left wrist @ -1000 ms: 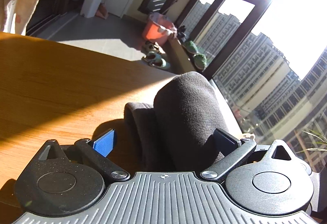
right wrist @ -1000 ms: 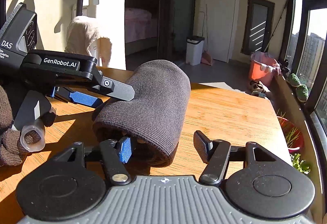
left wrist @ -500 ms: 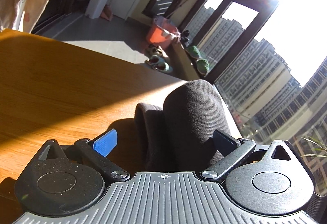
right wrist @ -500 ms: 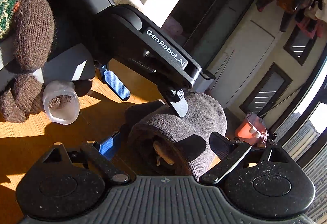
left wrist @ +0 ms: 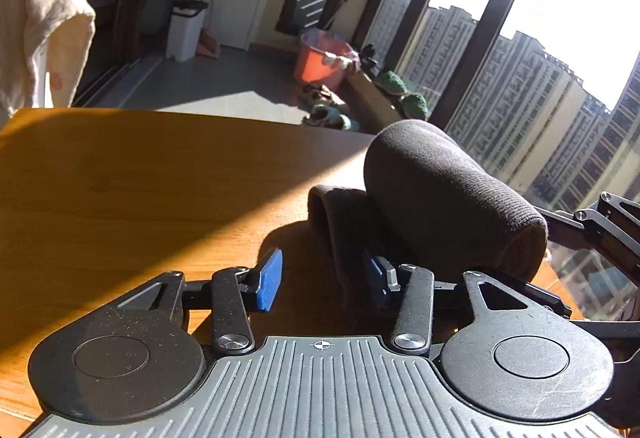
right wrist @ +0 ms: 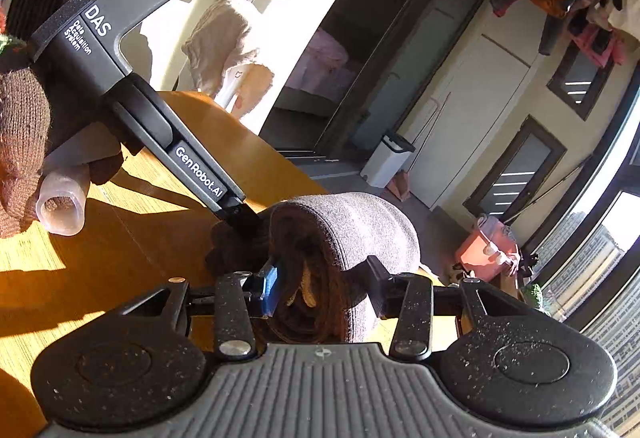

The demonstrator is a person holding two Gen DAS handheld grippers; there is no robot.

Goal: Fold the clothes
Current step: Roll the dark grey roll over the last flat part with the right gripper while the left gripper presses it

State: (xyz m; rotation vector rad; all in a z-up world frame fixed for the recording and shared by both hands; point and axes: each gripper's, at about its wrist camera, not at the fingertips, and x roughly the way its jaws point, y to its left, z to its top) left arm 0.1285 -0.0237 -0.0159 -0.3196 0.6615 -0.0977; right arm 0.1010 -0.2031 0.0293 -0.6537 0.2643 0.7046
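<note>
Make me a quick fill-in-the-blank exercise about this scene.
The rolled garment lies on a ___ table.
The left gripper has fingers with ___ pads.
The right gripper closes around the rolled ___.
The bin beyond the table is ___.
Missing: wooden; blue; garment; white.

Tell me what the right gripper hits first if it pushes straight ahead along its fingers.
Nothing new: the right gripper already straddles the open end of the rolled dark garment. Pushing on would likely shove the roll across the wooden table.

Dark grey ribbed rolled garment (left wrist: 448, 194), honey-brown wooden table (left wrist: 140, 190), blue pads (left wrist: 269, 280), orange bucket (left wrist: 322, 58).
</note>
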